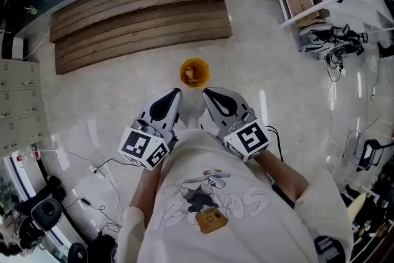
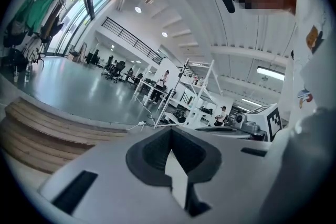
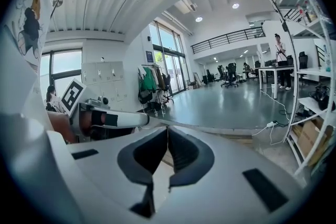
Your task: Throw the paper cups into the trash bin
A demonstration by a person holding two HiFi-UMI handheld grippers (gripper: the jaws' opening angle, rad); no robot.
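1. While the person holds both arms close to the chest, the left gripper [image 1: 174, 95] and right gripper [image 1: 210, 95] sit side by side, each with its jaws closed together on nothing.
2. Just ahead of their tips, the orange trash bin [image 1: 205, 69] stands on the floor [image 1: 123, 101].
3. A small pale shape, seemingly a paper cup [image 1: 190, 75], lies inside it.

Head camera looking down, two gripper cameras looking out

The head view looked steeply down from above the person's chest, close onto the left gripper [image 1: 174, 95] and right gripper [image 1: 209, 95], with the floor and the curved wooden platform [image 1: 141, 12] farther off. Each gripper view sat just behind its own jaws and faced almost level across the hall. All three caught the white shelving rack [image 2: 184, 97]. The left gripper view shared the wooden platform with the head view. The right gripper view caught the left gripper's marker cube [image 3: 72, 96] at its left.
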